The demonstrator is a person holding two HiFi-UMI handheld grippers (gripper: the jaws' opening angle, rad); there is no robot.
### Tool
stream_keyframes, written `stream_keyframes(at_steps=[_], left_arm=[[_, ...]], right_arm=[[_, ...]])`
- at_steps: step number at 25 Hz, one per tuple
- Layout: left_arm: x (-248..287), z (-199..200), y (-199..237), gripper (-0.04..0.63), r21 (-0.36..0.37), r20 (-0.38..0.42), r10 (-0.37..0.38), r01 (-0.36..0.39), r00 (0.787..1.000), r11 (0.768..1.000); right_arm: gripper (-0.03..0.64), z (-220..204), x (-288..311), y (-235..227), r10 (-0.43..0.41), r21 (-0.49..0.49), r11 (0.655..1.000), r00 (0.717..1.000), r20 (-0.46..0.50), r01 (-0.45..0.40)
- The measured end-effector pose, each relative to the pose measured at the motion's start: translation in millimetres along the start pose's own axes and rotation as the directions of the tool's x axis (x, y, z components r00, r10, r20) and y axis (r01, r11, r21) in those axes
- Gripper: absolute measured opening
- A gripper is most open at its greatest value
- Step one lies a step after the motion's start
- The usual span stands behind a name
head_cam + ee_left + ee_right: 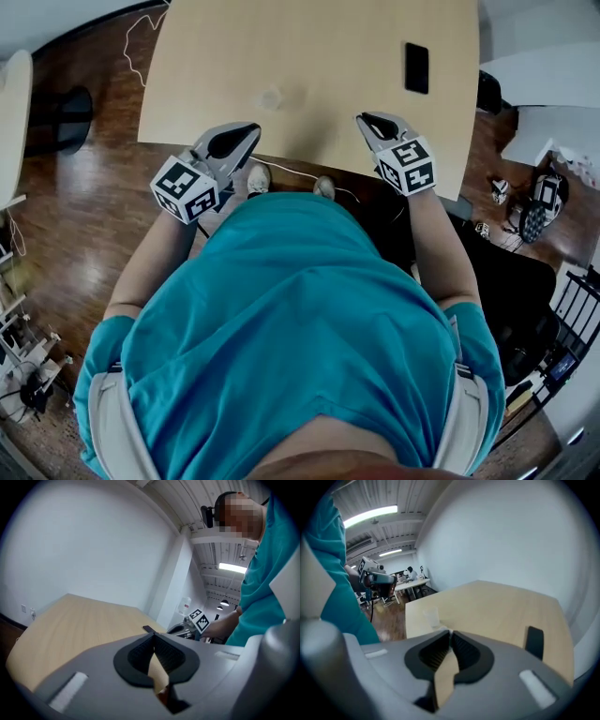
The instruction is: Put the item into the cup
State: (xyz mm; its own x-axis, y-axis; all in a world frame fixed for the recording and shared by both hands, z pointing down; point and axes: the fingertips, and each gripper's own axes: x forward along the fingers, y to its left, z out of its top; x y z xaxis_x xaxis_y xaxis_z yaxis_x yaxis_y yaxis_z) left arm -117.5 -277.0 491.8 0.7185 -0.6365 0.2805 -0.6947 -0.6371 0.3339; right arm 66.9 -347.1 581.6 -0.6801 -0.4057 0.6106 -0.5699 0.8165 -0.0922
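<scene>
A small clear cup (272, 97) stands on the light wooden table (319, 37), left of its middle. Toward the back right of the table lies a flat black item (416, 67). At the near edge, my left gripper (253, 128) is shut and holds nothing. My right gripper (362, 118) is also at the near edge, its tips together and empty. The right gripper view shows the cup (431, 617) just beyond the right gripper (451, 632) and the black item (534, 641) off to the right. In the left gripper view, the black item (149, 629) shows past my left gripper (153, 634).
A white cable (300, 173) runs along the table's near edge, above a wooden floor (84, 216). A pale round table (14, 112) stands at the left. At the right are a white table (548, 70) and dark clutter (534, 211).
</scene>
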Motion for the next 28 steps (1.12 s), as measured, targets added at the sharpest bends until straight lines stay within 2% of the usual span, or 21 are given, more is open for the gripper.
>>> stream_keyframes(at_steps=[7,13,21,28], left_arm=[[-31,-6,28,0.005,-0.01,0.03,0.05,-0.049,0.998,0.999],[-56,-15,47,0.005,-0.035,0.052,0.093,-0.091,0.994,0.995],[-81,-23,62,0.005,-0.057,0.078,0.124,-0.12,0.989,0.991],[-92,-27,68,0.005,-0.068,0.088,0.128,-0.122,0.988,0.99]], right_arm=[[0.029,68,41,47,0.099,-0.158,0.983,0.995,0.024,-0.094],[0.029,95,82,82,0.158,-0.27,0.95,0.987,-0.021,-0.157],[0.031,103,132,112,0.191,-0.334,0.917,0.975,-0.113,-0.218],[0.032,91,153,111,0.165,-0.335,0.918,0.973,-0.164,-0.212]])
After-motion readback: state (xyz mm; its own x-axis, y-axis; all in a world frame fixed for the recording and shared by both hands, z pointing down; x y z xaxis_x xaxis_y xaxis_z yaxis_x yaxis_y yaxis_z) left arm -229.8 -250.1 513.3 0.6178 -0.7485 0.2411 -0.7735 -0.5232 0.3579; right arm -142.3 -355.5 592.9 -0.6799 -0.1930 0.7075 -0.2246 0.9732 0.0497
